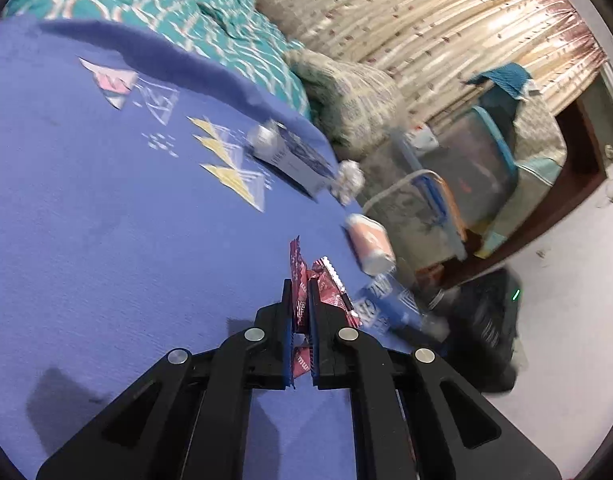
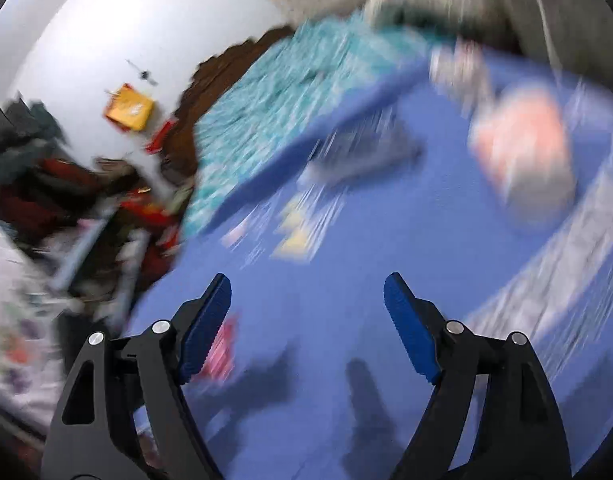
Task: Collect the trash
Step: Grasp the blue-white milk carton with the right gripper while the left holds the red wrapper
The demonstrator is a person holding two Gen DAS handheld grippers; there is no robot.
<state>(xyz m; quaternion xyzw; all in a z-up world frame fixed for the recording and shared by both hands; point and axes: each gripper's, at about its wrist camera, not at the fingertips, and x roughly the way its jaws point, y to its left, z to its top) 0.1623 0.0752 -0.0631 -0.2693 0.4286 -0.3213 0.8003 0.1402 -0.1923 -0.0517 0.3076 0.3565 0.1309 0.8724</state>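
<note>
Left gripper [image 1: 299,292]: jaws closed tight on the red wrapper [image 1: 326,288]; foil stuck out past the tips and down behind the blue pads.
Red wrapper: crumpled, pinched between the left pads, just above the blue blanket [image 1: 106,260] near its right edge.
Right gripper [image 2: 306,292]: jaws stood wide apart, nothing between them; view heavily blurred.
Pink cup [image 1: 368,246]: lay on its side at the blanket's edge, just beyond the wrapper; seen in the right wrist view as a pink-and-grey smear, upper right.
Blue-labelled bottle [image 1: 390,304]: on its side, just right of the wrapper, at the blanket's edge.
White carton [image 1: 294,160]: flat on the blanket, farther back.
Crumpled paper balls: one [image 1: 348,180] at the carton's near end, one [image 1: 262,136] at its far end.
Black bag [image 1: 486,320]: on the floor beside the bed, near the bottle.
Backdrop: teal patterned bedding [image 1: 178,8] behind the blanket, curtain [image 1: 426,24] beyond.
</note>
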